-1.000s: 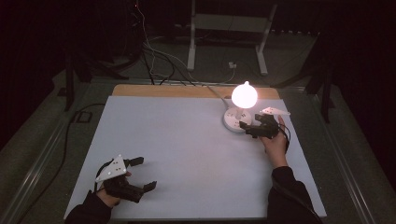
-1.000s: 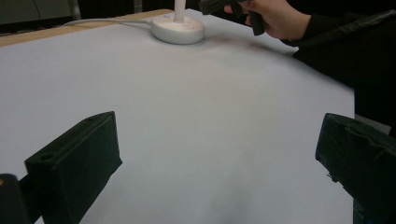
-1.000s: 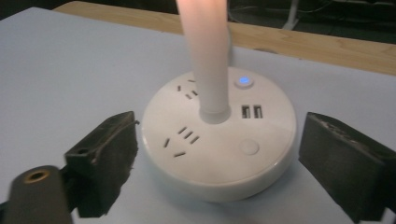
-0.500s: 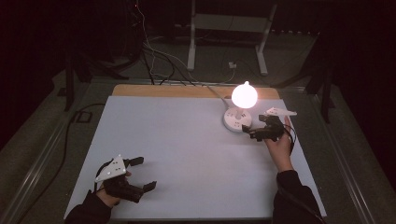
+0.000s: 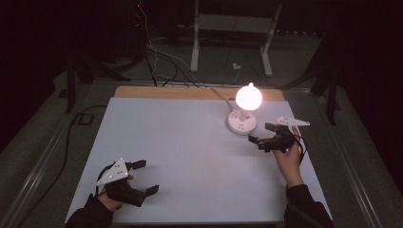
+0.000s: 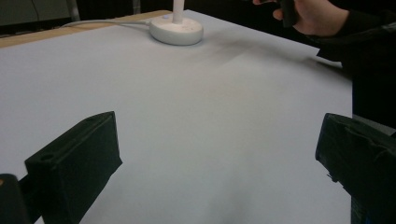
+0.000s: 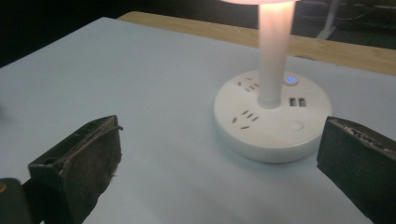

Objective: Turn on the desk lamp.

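A lit lamp with a glowing globe [image 5: 249, 97] stands on a round white base [image 5: 241, 122] with sockets at the table's back right. In the right gripper view the base [image 7: 273, 123] has a small blue light [image 7: 291, 80] beside the stem [image 7: 275, 51]. My right gripper [image 5: 261, 133] hovers just right of the base, open; its jaws have just been opening and nothing is between them [image 7: 219, 163]. My left gripper [image 5: 147, 176] rests at the front left, open and empty [image 6: 219, 163]. It looks across the table at the base [image 6: 176, 30] and the other hand [image 6: 317, 16].
The white table top [image 5: 180, 142] has a wooden strip [image 5: 157, 92] along its back edge. The lamp's white cable [image 5: 219, 96] runs from the base over that edge. Behind the table are a metal stand [image 5: 233, 28] and cables on the dark floor.
My right gripper has drawn back from the lamp base, toward the right and the person, and risen a little. The left gripper has stayed where it was.
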Demonstrator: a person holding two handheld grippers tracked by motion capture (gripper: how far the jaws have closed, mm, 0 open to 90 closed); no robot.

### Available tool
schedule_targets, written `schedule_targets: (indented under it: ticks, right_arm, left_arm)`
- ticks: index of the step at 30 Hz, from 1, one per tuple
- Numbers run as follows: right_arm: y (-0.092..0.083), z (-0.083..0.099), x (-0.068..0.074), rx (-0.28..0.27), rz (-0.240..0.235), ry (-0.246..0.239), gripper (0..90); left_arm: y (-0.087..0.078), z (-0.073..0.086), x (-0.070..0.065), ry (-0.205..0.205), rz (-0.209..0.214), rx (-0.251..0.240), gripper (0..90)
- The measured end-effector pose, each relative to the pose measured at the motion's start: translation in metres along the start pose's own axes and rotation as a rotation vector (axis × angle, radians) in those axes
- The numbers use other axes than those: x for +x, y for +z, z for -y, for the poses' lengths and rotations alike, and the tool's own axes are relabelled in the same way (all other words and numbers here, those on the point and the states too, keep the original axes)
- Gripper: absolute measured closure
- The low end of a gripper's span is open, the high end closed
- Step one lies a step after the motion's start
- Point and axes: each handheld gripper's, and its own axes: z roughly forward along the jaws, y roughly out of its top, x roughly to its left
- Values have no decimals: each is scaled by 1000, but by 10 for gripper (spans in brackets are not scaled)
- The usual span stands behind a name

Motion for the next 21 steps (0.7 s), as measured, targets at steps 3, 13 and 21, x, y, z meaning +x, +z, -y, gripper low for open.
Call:
schedule_targets:
  ticks: [3, 13, 21]
  right_arm:
    - [-4, 3, 5, -6, -14, 13, 0]
    - [-17, 22, 21, 2, 8, -3, 0]
    - [-21, 43, 34, 46, -16, -10, 0]
  left_arm:
    - [0, 0, 0, 1, 0, 2, 4]
    - [0, 0, -1, 1, 1, -1, 4]
    - [-1, 0, -1, 3, 3, 1, 4]
